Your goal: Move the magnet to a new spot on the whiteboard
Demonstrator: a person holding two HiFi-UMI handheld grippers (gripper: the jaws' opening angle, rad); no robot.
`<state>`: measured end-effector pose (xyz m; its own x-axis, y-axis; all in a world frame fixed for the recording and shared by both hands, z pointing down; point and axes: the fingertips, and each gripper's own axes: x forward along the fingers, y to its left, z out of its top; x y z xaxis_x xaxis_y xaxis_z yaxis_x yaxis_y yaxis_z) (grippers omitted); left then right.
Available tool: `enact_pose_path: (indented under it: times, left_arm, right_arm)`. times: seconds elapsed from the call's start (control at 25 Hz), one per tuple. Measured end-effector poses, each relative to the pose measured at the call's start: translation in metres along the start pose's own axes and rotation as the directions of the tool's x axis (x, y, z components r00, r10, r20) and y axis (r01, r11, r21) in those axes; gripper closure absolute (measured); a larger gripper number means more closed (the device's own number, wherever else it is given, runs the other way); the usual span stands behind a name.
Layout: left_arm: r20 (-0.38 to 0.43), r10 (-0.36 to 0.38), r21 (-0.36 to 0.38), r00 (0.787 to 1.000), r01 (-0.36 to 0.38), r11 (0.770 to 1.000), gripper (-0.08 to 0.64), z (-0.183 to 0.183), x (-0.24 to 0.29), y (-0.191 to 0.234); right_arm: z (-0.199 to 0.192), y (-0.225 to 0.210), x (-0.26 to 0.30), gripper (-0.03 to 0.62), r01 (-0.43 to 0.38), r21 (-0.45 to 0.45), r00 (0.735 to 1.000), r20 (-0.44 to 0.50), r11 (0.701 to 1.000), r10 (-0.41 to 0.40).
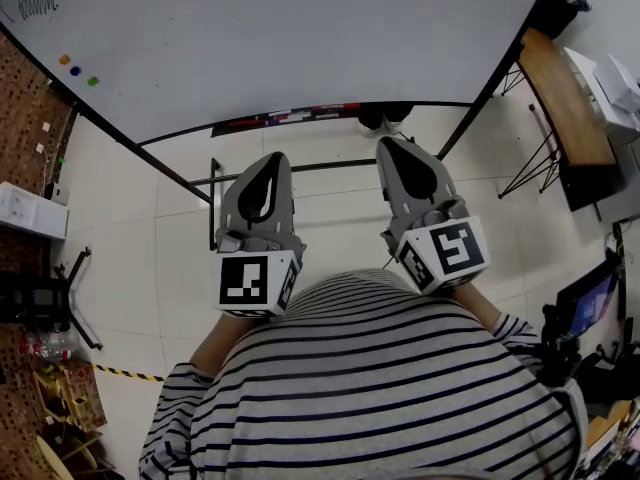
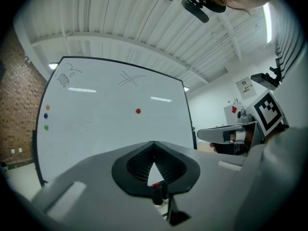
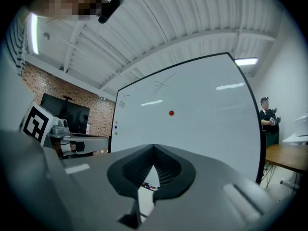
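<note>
Pos. check, approach stage. The whiteboard (image 1: 300, 38) stands upright in front of the person. The red magnet (image 2: 138, 111) sits on its face about mid-board, below a drawn cross (image 2: 131, 78) and well apart from three coloured magnets (image 2: 46, 115) at the board's left edge. The head view does not show the red one.

Left gripper (image 1: 274, 160): jaws together, nothing between them. Right gripper (image 1: 390, 146): jaws together as well, empty. Both are held low, close to the body, well short of the board.

Key relation: the red magnet lies ahead of and above both grippers. In the left gripper view it sits a little left of the jaw line. In the right gripper view it sits a little right of it. The head view shows both grippers toed inward, so those offsets fit a magnet roughly between the two lines. Judgement: neither gripper is clearly nearer, so either could take it.

Orientation: the magnet reads as a small round dot, flat against the board and facing the person. No long axis shows, and it's too small to tell its exact form. Judgement: no wrist alignment is needed. The move calls for a reach forward and up, w/ jaws opened first, as nothing is gripped yet.
</note>
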<state>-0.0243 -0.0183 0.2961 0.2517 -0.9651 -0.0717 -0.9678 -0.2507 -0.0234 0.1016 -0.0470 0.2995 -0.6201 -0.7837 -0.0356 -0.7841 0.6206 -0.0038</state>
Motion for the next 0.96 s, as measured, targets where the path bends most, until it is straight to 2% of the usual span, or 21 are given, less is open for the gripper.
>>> enact_pose_path:
  times: [0.56,0.96]
  left_arm:
    - [-0.026,0.011,-0.025,1.000,-0.012,1.000,0.545,-0.007,-0.026,0.044]
    - [-0.036,-0.010,-0.033,0.999,0.009,0.999,0.545,-0.012,-0.024,0.051]
  right_arm:
    - [-0.004,0.051,0.026,0.592,-0.017,-0.031,1.000,0.001,0.999,0.017]
    - [-0.002,0.060,0.036,0.592,-0.012,-0.043,1.000,-0.006,0.999,0.011]
